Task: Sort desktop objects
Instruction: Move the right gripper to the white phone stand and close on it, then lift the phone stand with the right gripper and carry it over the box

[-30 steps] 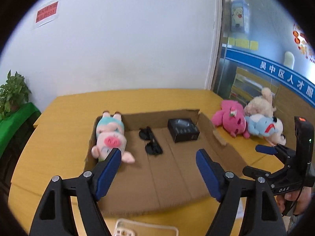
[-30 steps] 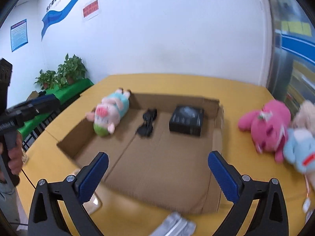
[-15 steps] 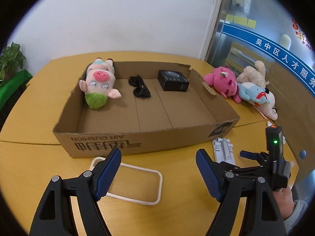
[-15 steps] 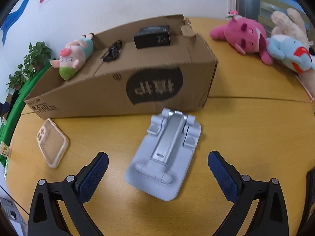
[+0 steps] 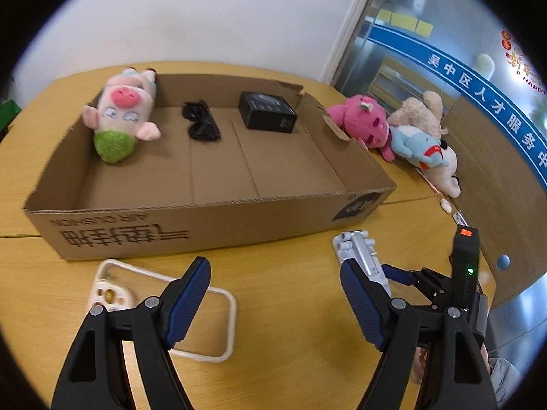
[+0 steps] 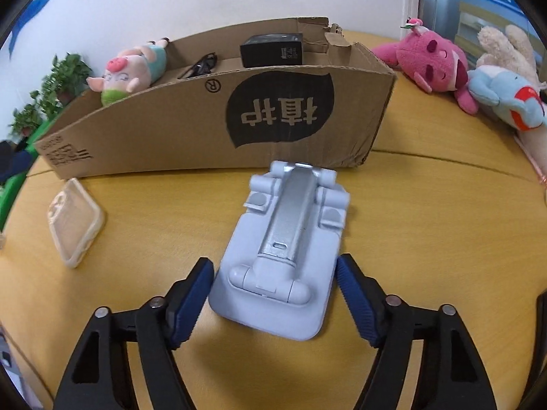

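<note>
A pale blue folding phone stand (image 6: 287,256) lies flat on the yellow table in front of the cardboard box (image 6: 171,116). My right gripper (image 6: 275,290) is open, its blue pads on either side of the stand's near end, not pressing it. The stand also shows in the left wrist view (image 5: 359,256). My left gripper (image 5: 275,300) is open and empty above the table, just right of a clear phone case (image 5: 164,307). The box (image 5: 205,225) holds a pig plush (image 5: 119,116), black sunglasses (image 5: 201,123) and a small black box (image 5: 266,114).
A pink plush (image 5: 362,119), a blue plush (image 5: 417,143) and a beige plush (image 5: 424,109) lie on the table right of the box. The phone case lies at left in the right wrist view (image 6: 73,225). Green plants (image 6: 51,92) stand beyond the table's left edge.
Both grippers have come down and back from over the box to the table in front of it. The right gripper has moved in around the phone stand and narrowed. The left gripper has moved little since half a second ago.
</note>
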